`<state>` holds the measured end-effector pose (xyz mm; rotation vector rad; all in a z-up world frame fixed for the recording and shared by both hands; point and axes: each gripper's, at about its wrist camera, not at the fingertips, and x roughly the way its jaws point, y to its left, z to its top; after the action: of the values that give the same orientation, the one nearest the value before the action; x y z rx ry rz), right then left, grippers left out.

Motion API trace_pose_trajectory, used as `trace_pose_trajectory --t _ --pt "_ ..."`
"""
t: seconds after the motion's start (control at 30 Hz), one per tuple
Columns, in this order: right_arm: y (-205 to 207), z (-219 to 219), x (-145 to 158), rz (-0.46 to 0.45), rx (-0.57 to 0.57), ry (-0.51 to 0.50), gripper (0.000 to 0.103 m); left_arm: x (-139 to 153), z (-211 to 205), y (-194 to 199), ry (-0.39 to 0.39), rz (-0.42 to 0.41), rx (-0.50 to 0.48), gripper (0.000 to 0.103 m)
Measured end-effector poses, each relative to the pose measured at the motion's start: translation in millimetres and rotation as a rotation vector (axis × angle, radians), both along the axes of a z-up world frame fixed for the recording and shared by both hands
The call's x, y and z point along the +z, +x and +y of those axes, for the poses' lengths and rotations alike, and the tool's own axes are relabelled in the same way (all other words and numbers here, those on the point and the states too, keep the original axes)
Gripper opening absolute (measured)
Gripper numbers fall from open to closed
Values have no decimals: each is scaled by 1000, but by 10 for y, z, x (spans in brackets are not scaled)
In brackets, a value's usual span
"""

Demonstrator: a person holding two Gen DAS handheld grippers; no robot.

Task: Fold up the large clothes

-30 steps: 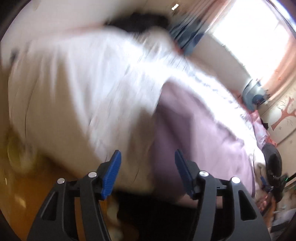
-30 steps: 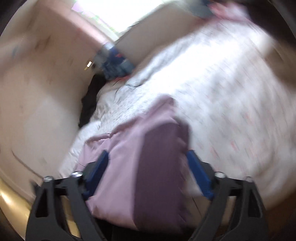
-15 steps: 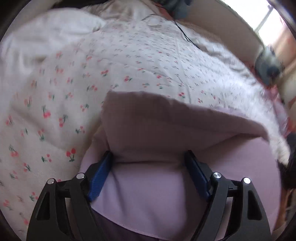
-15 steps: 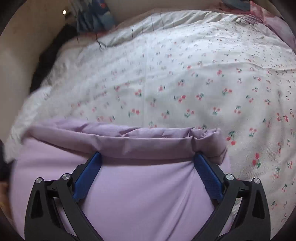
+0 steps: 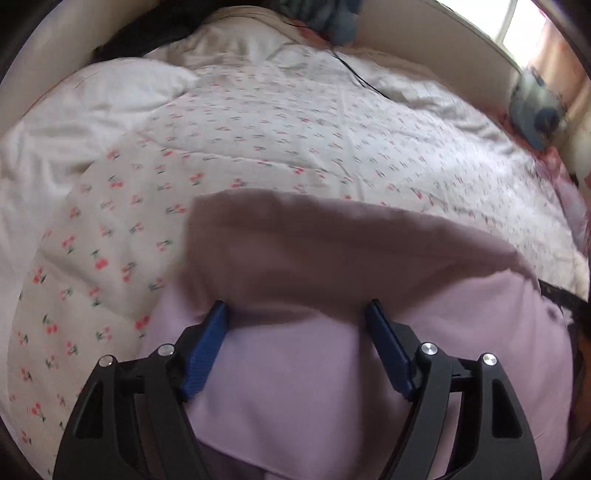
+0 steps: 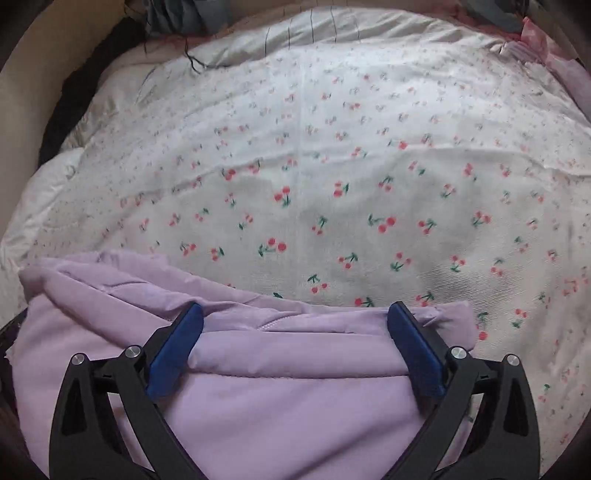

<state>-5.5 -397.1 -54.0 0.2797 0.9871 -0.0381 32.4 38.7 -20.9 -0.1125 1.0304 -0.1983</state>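
Note:
A large lilac garment (image 5: 332,369) lies on the cherry-print duvet (image 5: 258,129), its top layer folded over into a thick edge. My left gripper (image 5: 297,306) points down at that fold. Its jaws are opening, with the fold lying loose between the blue pads (image 5: 207,347) and draping over their tips. In the right wrist view the same lilac garment (image 6: 295,406) shows a rolled edge with a zip line. My right gripper (image 6: 295,308) stands open wide over it, and the cloth runs on past both fingers. The duvet (image 6: 332,166) stretches away beyond.
A white pillow (image 5: 122,85) lies at the far left of the bed. Dark clothes (image 5: 147,33) and a blue-grey bundle (image 5: 325,18) sit by the beige bed surround (image 5: 443,44). A thin black cable (image 5: 354,74) crosses the duvet. Pink cloth (image 6: 554,48) lies far right.
Both views have swung from a blurred sweep across the room to a steady look down at the bed. The lilac garment has come down onto the duvet. The left jaws stand wider.

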Motion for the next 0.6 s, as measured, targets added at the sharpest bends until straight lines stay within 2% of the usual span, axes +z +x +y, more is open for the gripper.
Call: trace_pose_trajectory --t 0.07,0.13,0.2,0.23,0.3,0.33,0.37,0.43,0.47,0.53,0.6 --pt "-409 114 370 -86 55 -14 96 171 161 -165 -26 -34 -6 74" --pt "-922 178 634 -155 80 -33 96 315 288 -426 -16 -79 -16 74" --pt "-1393 211 679 -187 64 -24 96 488 462 -824 5 -137 -32 74" --pt "-1567 232 584 -173 52 -28 96 539 507 -1002 21 -160 -34 74" --pt "-1714 329 66 -22 85 -85 96 523 589 -1356 67 -158 -45 75" --pt "-1801 318 -71 -53 97 -82 96 473 593 -1479 83 -144 -49 75" --pt "-1878 259 -48 -89 66 -58 96 403 630 -1620 94 -121 -48 75" --pt "-1937 234 160 -88 5 -31 96 340 709 -1832 84 -89 -39 75" --pt "-2008 281 328 -142 -7 -16 96 340 763 -1935 73 -92 -25 75" --pt "-2115 516 606 -218 43 -31 96 389 900 -2162 23 -101 3 76" --pt "-2140 943 770 -251 158 -111 96 371 1053 -2288 -48 -88 43 83"
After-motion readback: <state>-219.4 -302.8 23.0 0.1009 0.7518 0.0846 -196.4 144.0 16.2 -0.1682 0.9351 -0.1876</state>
